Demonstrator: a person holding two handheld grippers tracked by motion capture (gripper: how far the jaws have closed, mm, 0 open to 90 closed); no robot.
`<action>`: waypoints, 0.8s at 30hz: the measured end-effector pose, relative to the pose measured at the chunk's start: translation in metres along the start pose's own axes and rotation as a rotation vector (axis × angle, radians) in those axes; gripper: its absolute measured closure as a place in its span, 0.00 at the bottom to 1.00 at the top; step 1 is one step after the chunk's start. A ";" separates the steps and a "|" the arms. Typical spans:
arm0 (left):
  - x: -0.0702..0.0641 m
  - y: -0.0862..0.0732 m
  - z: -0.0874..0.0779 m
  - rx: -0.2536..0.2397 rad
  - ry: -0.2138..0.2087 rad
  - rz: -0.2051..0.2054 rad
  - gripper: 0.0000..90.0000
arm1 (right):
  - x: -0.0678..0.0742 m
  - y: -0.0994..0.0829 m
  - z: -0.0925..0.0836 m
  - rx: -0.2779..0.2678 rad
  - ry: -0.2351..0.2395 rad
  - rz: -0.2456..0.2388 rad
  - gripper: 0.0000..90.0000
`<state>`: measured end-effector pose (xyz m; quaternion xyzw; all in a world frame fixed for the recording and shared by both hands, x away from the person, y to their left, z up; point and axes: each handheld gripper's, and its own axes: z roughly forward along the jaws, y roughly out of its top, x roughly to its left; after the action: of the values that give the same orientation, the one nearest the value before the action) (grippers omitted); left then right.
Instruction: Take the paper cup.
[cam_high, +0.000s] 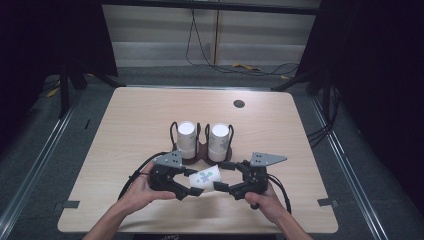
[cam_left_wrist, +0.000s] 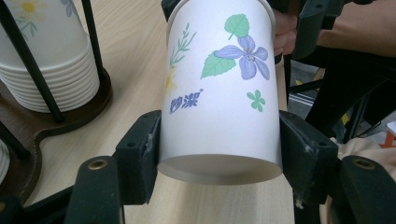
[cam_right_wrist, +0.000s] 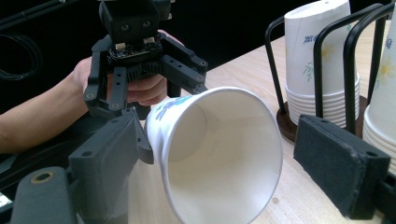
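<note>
High view, lower centre: the left gripper (cam_high: 191, 186) is clenched on the base end of a white flower-printed paper cup (cam_high: 205, 177), lying sideways just above the wooden table (cam_high: 135, 120). The cup's long axis runs left to right, mouth toward the right gripper (cam_high: 223, 176), whose released jaws straddle the rim, one pad touching. Two cup stacks in a black wire rack (cam_high: 201, 148) stand just behind.
</note>
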<state>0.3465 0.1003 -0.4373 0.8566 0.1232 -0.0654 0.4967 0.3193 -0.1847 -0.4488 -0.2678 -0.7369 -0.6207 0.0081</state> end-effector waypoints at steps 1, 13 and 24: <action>0.000 0.000 0.000 -0.004 -0.002 -0.003 0.40 | 0.000 0.000 0.000 0.000 0.002 0.001 0.15; -0.001 0.002 -0.001 -0.040 -0.004 -0.006 0.40 | 0.000 0.001 0.005 -0.015 0.015 0.022 0.16; -0.002 0.003 -0.001 -0.081 -0.020 0.001 0.40 | 0.000 0.001 0.007 -0.017 0.018 0.024 0.16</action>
<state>0.3450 0.0994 -0.4335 0.8351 0.1203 -0.0685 0.5324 0.3222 -0.1785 -0.4496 -0.2712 -0.7281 -0.6292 0.0197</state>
